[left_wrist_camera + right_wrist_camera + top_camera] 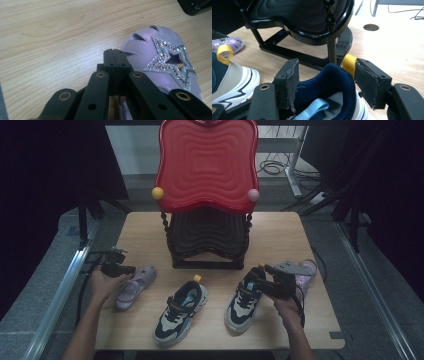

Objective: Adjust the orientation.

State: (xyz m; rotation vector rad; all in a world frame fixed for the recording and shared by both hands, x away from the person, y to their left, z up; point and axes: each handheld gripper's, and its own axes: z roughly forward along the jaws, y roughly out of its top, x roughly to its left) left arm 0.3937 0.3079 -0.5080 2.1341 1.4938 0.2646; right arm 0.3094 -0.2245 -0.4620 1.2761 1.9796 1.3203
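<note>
A lilac sandal [134,289] with a glittery star [165,61] lies at the table's left. My left gripper [131,269] hovers just above its toe, jaws shut on nothing [115,53]. Two navy, cream and light-blue sneakers lie in front of the rack, one in the middle [180,312] and one to the right [244,301]. My right gripper [262,276] stands open around the right sneaker's navy heel collar [332,82], with a pad close on each side and its yellow pull tab [349,63] behind. A second lilac sandal [306,272] lies beyond my right hand.
A two-tier rack stands at the table's back middle, with a red upper tray [207,165] and a black lower tray [207,240] on a black frame [299,22]. The middle sneaker [234,77] lies to the left in the right gripper view. The table [280,235] has a cable hole [371,27].
</note>
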